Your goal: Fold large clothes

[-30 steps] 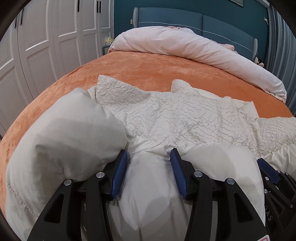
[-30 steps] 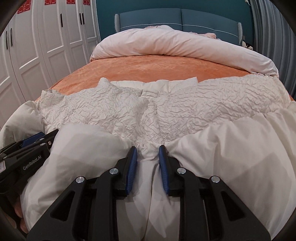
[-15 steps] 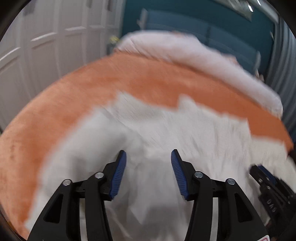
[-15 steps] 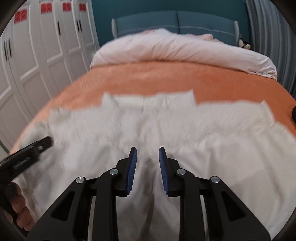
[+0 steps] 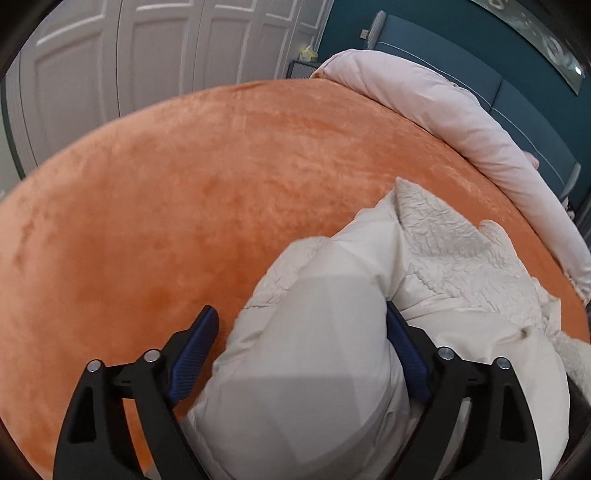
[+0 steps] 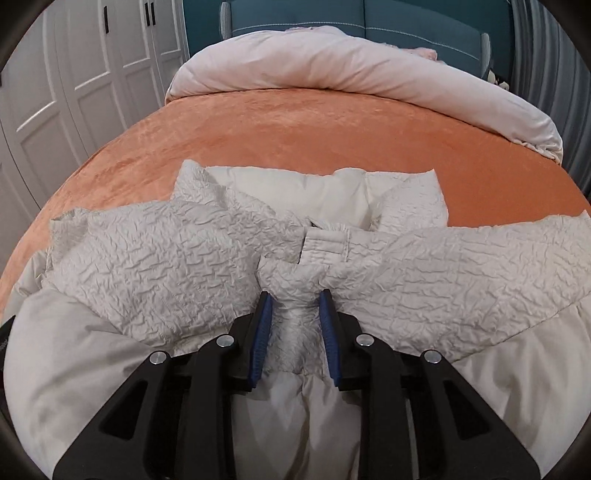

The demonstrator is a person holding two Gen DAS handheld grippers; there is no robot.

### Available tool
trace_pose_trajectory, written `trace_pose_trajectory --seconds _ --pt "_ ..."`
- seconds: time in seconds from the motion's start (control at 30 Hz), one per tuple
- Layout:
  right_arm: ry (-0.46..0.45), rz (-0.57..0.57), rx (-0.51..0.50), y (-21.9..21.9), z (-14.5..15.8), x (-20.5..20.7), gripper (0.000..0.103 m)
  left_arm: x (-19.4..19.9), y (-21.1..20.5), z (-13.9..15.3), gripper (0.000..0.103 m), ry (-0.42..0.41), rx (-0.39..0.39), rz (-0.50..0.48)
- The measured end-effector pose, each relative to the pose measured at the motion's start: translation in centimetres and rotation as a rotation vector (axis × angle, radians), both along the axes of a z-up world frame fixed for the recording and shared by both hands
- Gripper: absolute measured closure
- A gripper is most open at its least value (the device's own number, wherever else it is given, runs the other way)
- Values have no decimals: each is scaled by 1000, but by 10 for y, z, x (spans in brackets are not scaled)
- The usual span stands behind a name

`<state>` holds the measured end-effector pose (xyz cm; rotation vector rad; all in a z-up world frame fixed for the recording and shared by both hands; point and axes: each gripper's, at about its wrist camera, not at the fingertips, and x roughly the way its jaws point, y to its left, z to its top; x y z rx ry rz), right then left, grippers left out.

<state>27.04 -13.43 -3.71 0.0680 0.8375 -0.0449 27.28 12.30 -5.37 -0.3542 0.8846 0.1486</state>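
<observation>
Each fisheye view looks forward and steeply down along its own gripper's jaws, close over the cream jacket [image 5: 314, 369] on the orange bed [image 5: 184, 184]. The left wrist view faces the bed's left side and the white wardrobe doors [image 5: 147, 55]. The right wrist view faces straight up the bed toward the blue headboard [image 6: 406, 18]; both share the jacket, the bed and the rolled duvet [image 6: 332, 62].

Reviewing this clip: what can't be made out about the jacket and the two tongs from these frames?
- Left wrist view: the left tongs are opening around a puffy fold of the jacket; its bulk hides whether the right pad touches.
- Right wrist view: the right tongs pinch crinkled fabric; the lower edge cuts off the hem.
- Left tongs there: only a sliver.
</observation>
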Motion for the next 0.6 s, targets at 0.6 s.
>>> trace_pose_trajectory --seconds 0.6 --pt "-109 -27 147 -8 56 -81 75 -18 -4 17 14 25 105 -21"
